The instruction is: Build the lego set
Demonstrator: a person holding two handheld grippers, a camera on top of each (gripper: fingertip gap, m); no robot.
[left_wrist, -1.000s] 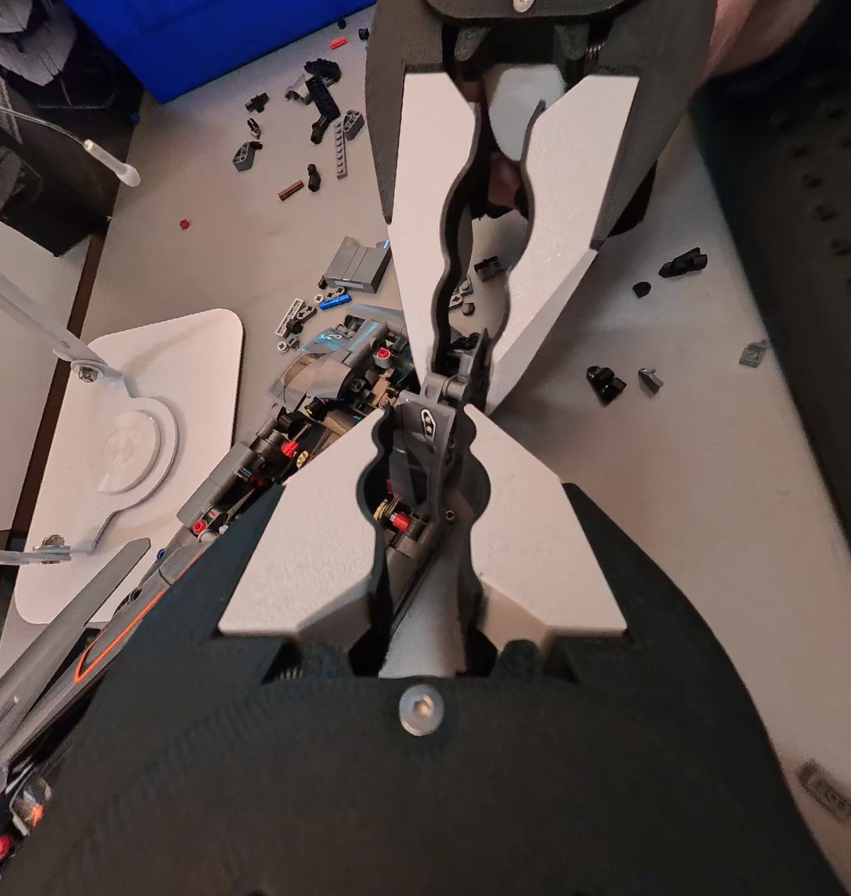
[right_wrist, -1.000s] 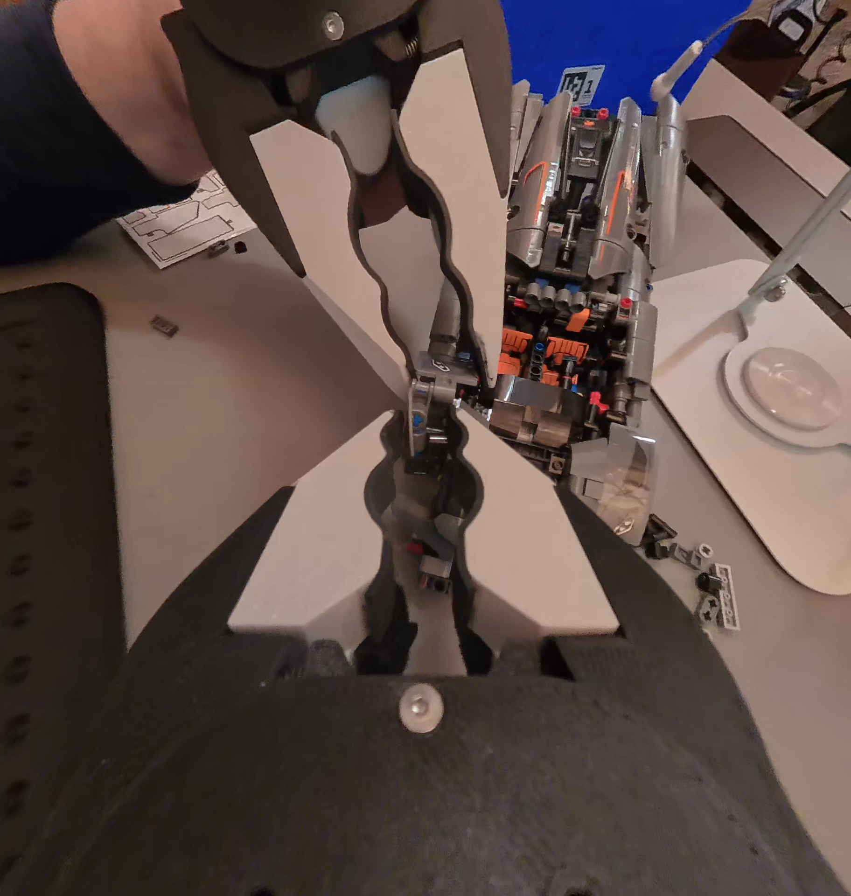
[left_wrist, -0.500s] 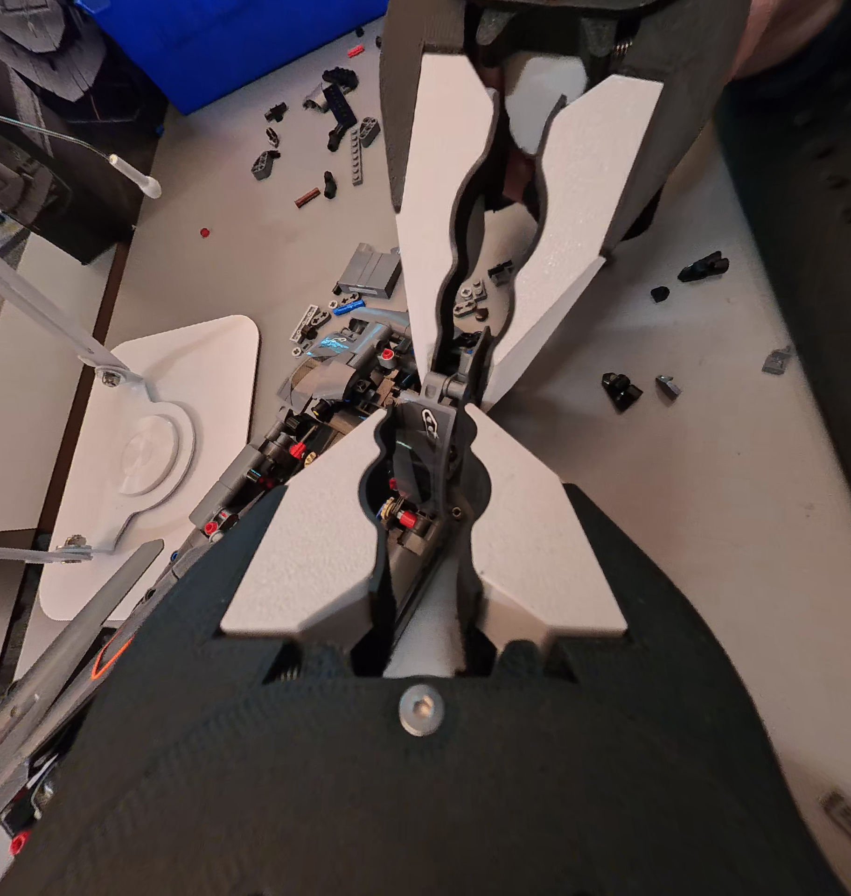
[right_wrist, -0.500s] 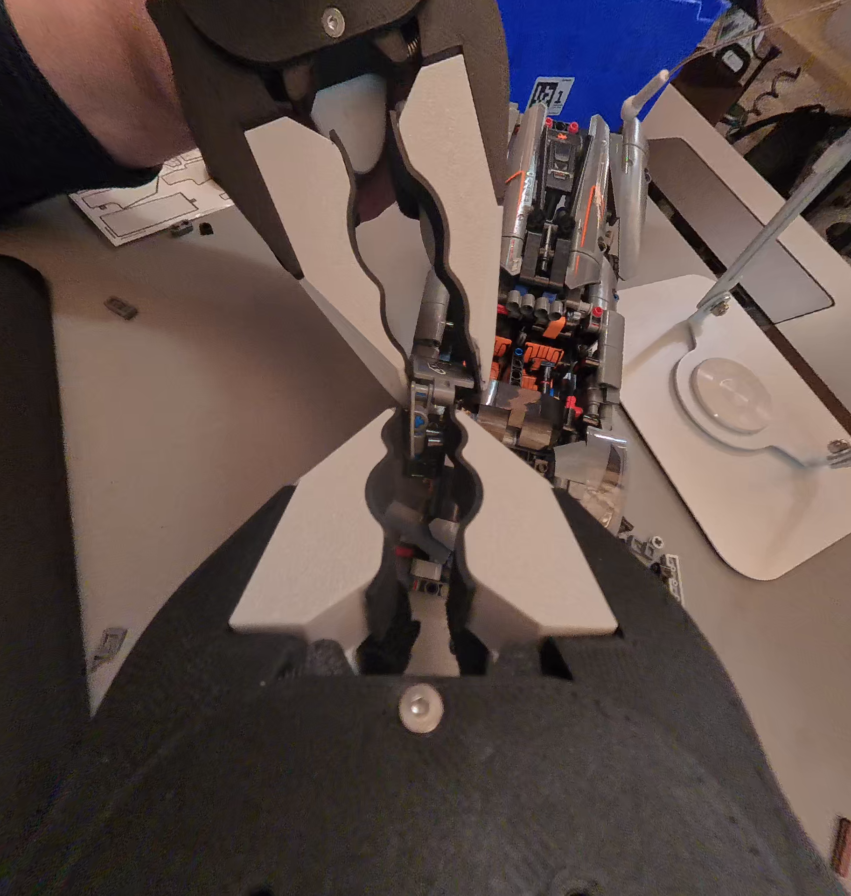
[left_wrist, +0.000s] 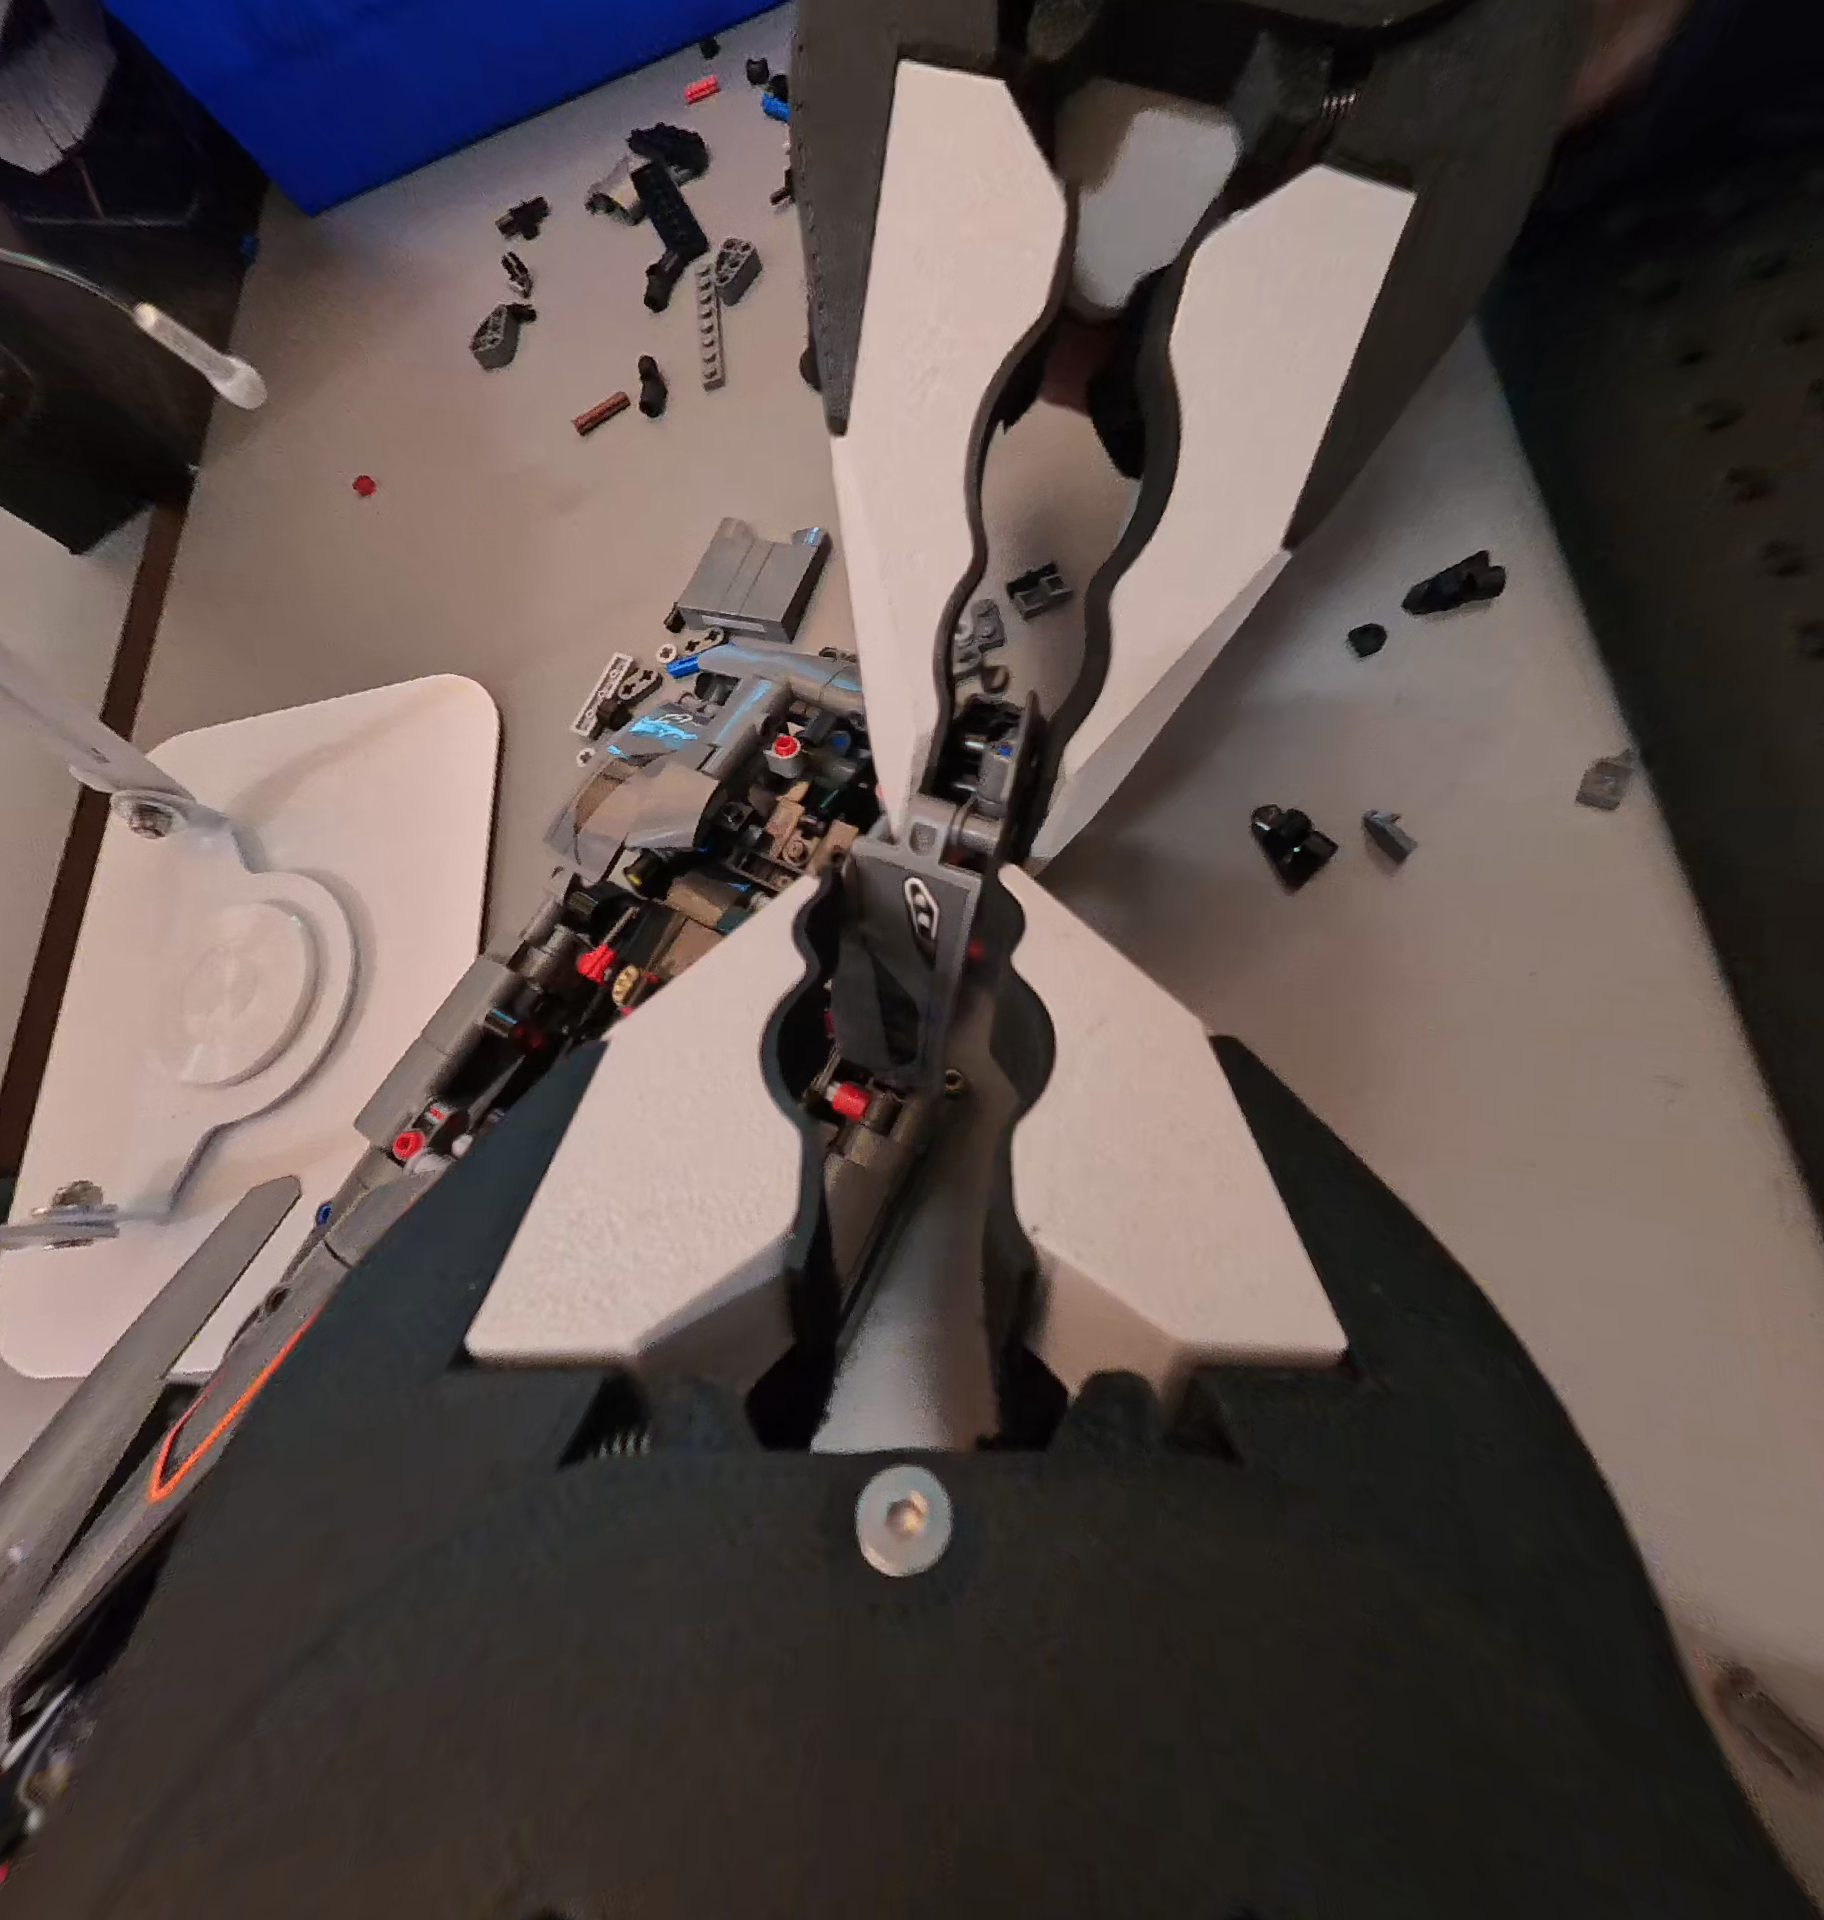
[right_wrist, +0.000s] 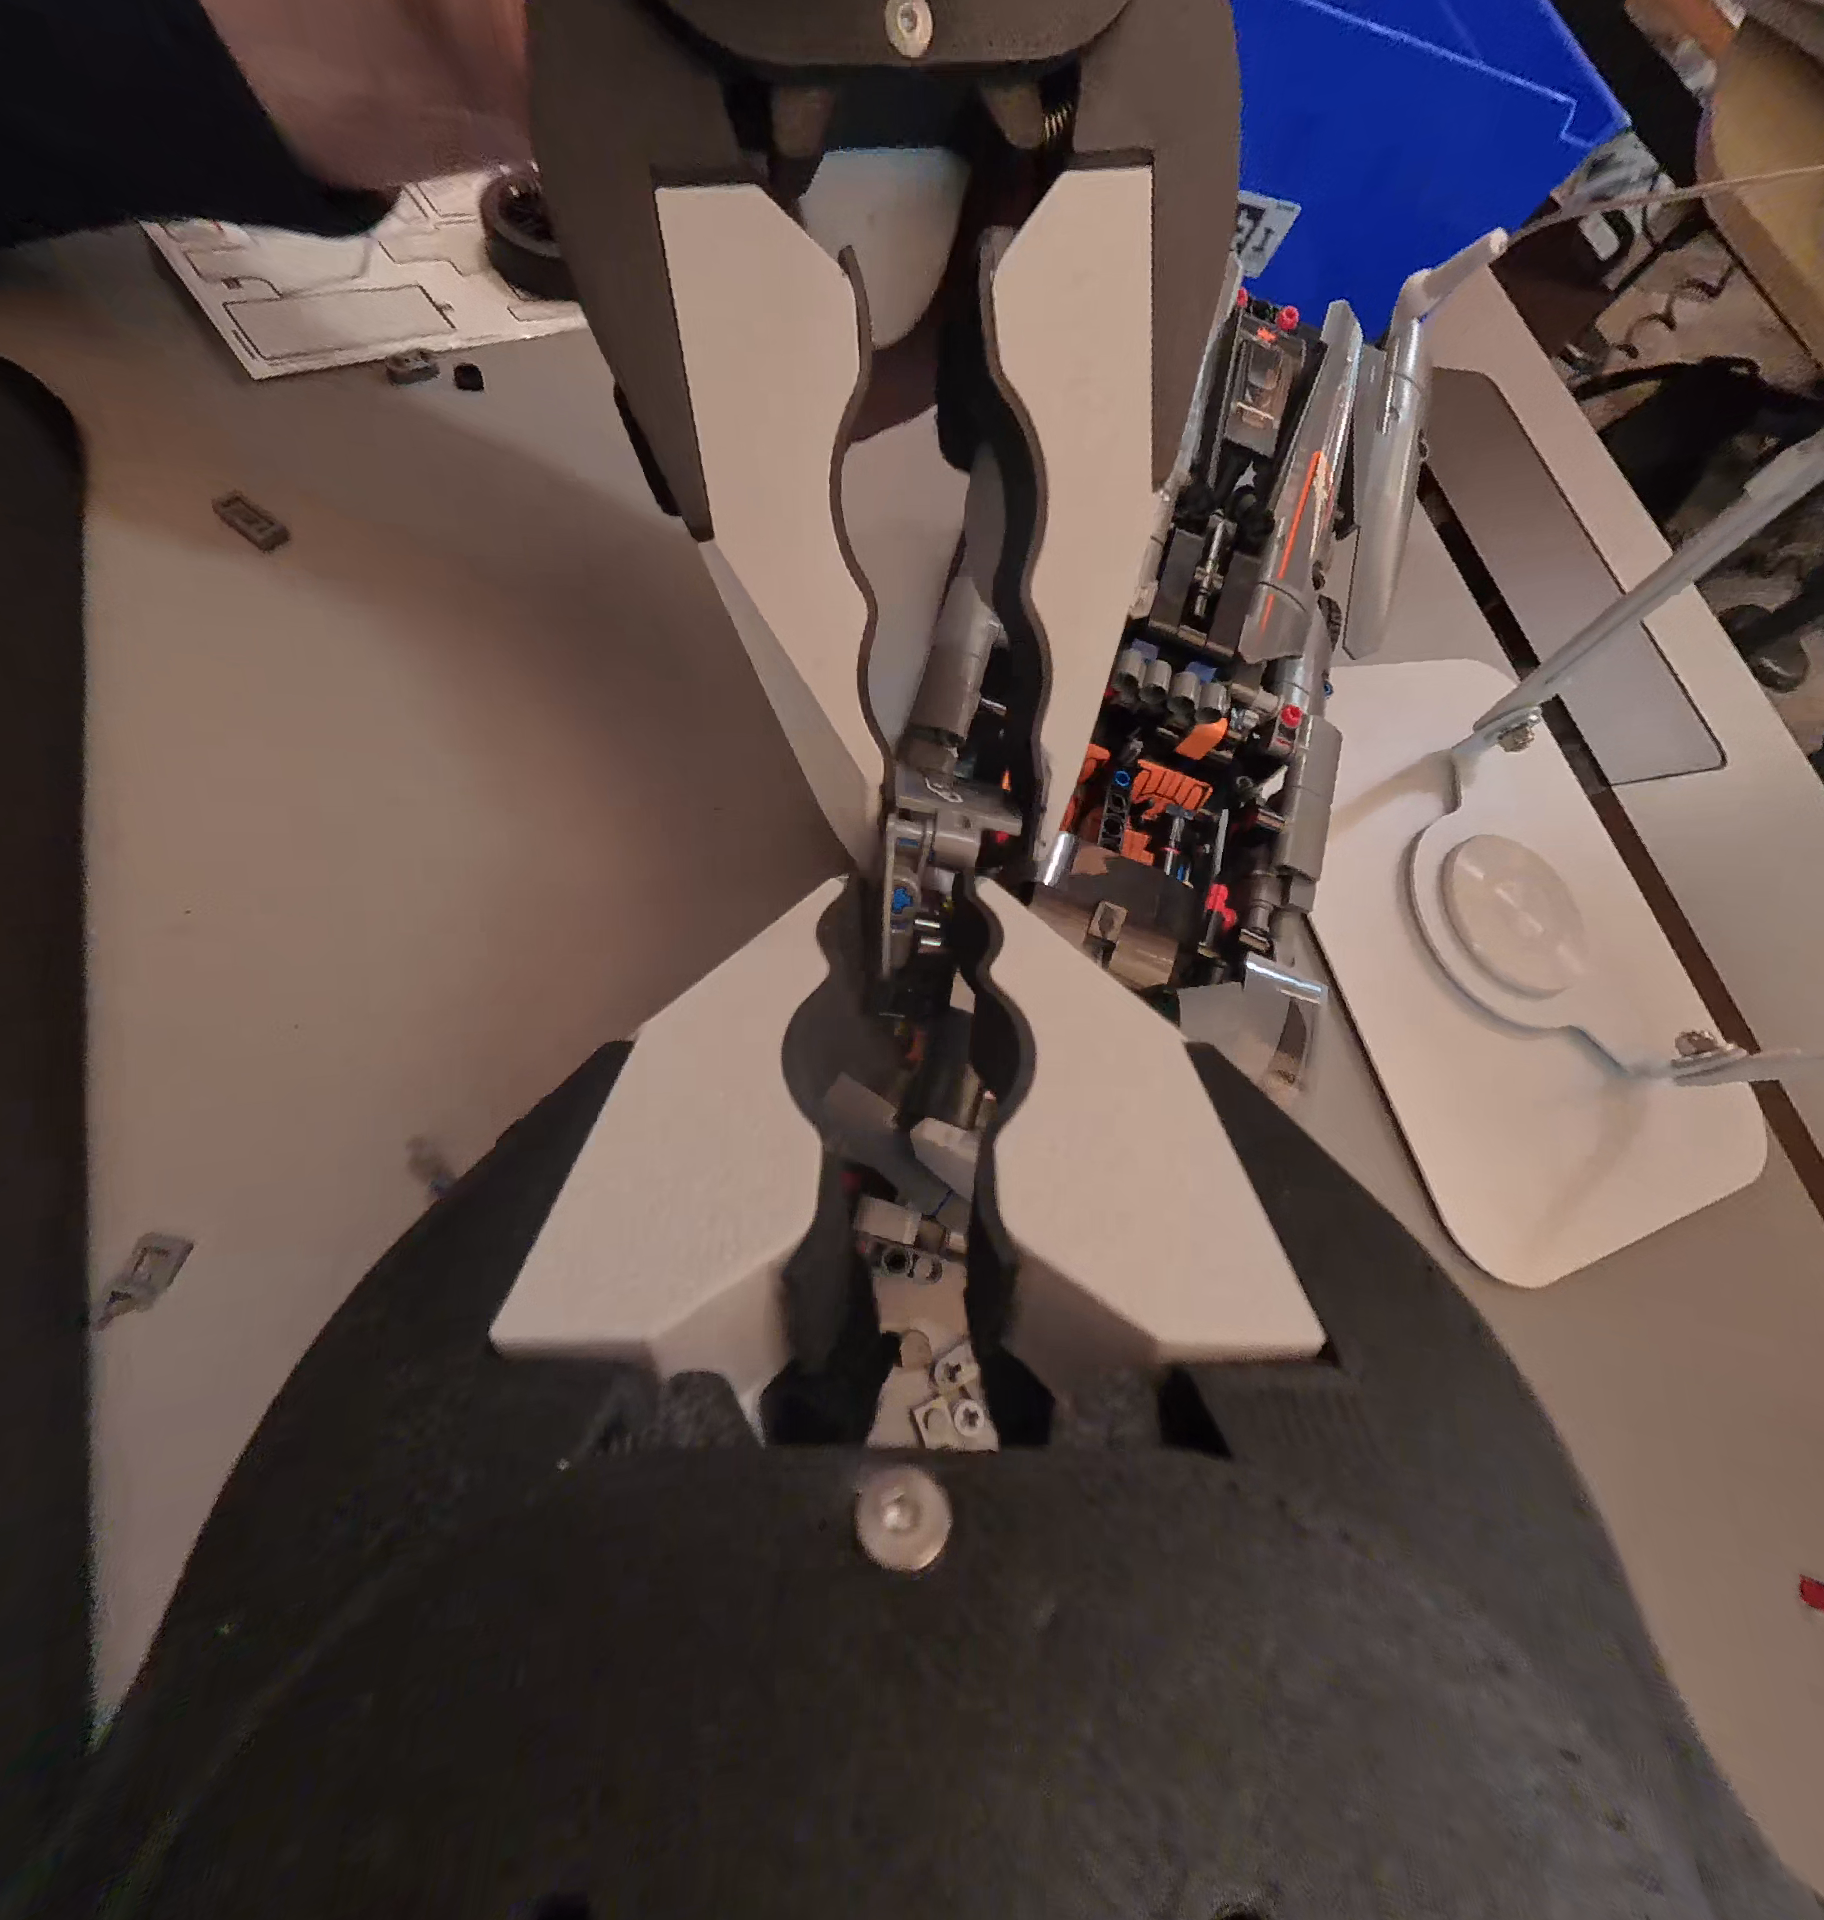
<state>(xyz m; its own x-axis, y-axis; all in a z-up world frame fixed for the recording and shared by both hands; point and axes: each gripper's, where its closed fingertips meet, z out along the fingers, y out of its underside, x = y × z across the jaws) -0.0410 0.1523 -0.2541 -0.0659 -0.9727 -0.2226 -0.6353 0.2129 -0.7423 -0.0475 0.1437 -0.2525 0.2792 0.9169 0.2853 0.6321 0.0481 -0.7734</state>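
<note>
A grey Lego car model with orange and black inner parts lies on the pale table; it also shows in the right wrist view. My left gripper is shut on a grey panel piece at the model's side. My right gripper is shut on a grey beam with a blue pin joined to that panel. The two grippers meet tip to tip: the right gripper comes in from the top of the left wrist view, and the left gripper from the top of the right wrist view.
Loose dark and grey pieces lie scattered toward a blue bin. More pieces lie to the right. A white stand base with a round lens sits left of the model. A dark perforated mat borders the table. A printed sheet lies by a person's sleeve. My left and right fingertips are right by each other.
Both grippers keep their hold, tip to tip. Both views have drifted: the car now sits farther right in the right wrist view, and loose pieces show below the right gripper's fingers.
</note>
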